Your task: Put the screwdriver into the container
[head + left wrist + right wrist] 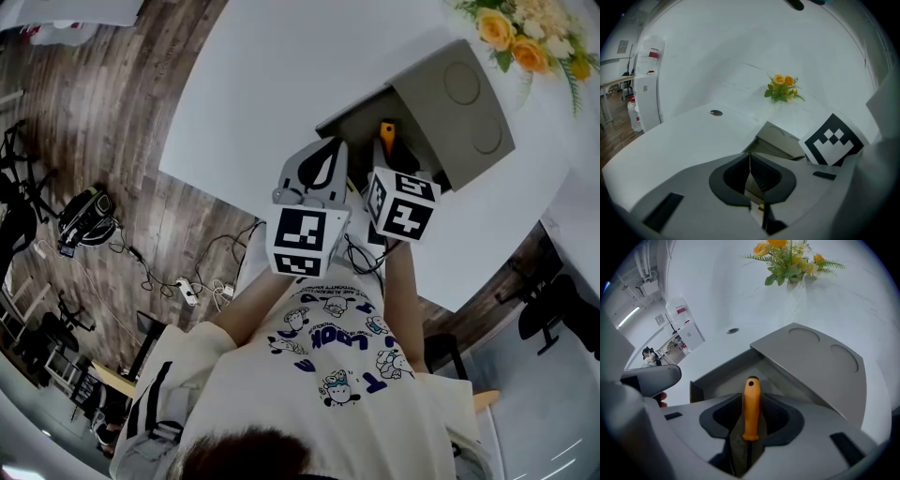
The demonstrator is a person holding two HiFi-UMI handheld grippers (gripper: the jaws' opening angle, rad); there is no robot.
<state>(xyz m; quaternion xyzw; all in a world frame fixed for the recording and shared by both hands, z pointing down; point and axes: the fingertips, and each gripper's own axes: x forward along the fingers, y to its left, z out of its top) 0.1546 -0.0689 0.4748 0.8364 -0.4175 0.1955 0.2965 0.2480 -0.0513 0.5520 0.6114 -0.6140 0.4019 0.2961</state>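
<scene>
The gray container (469, 103) sits on the white table (272, 75), not far in from the table's rim on the person's side. A flat lid (820, 362) covers the container's far part. The near part is open, with its mouth turned toward the person and low walls along its sides. Left of the container the tabletop is bare and wide, so there is plenty of free room on that side. Beyond the container, well apart from it, stands a bunch of flowers (525, 33).

The right gripper (751, 403) hangs just before the open mouth, its jaws closed tight on the screwdriver (751, 416). The tool's long axis runs straight along the jaws. The orange handle sticks out forward, with its butt end pointing into the container toward the lid's edge. The thin dark shaft runs back between the jaws toward the person. From the head view the handle's end seems to lie over the open part, past the near wall, though I can't tell how high above the container's floor it is.

The left gripper (750, 157) sits just left of the right one, short of the container's near left corner. Its jaws are pressed together with nothing between them.
</scene>
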